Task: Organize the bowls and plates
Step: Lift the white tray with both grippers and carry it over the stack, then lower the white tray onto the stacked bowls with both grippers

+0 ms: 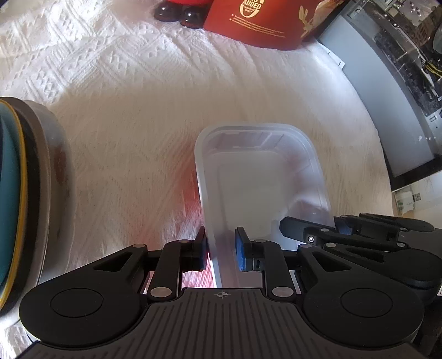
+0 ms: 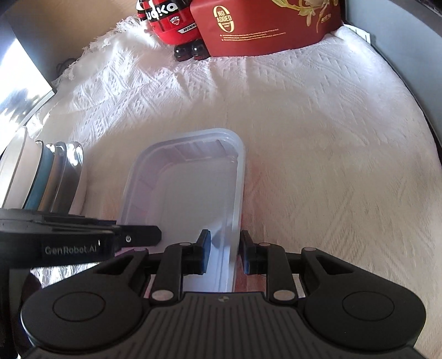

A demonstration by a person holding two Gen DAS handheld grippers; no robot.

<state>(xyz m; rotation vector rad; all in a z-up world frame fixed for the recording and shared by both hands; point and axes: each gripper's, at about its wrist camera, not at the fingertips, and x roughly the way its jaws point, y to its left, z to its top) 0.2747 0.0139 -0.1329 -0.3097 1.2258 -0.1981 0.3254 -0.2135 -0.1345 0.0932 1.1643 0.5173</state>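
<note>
A translucent rectangular plastic container [image 1: 259, 176] lies on the white tablecloth, empty; it also shows in the right wrist view [image 2: 190, 198]. My left gripper [image 1: 221, 250] straddles its left wall, one pad [image 1: 239, 248] inside and one outside, with a small gap to the wall. My right gripper [image 2: 225, 252] straddles its right wall the same way. Both jaws look part-closed around the walls, not clearly clamped. A stack of plates and bowls [image 2: 47, 176] stands on edge to the left; a teal plate with a grey one [image 1: 16, 193] shows at the left.
A red box [image 2: 262, 27] and a red figurine [image 2: 171, 22] stand at the back of the white textured tablecloth [image 2: 331, 138]. A dark appliance [image 1: 392, 91] runs along the right edge. The right gripper's body [image 1: 359, 229] appears beside the container.
</note>
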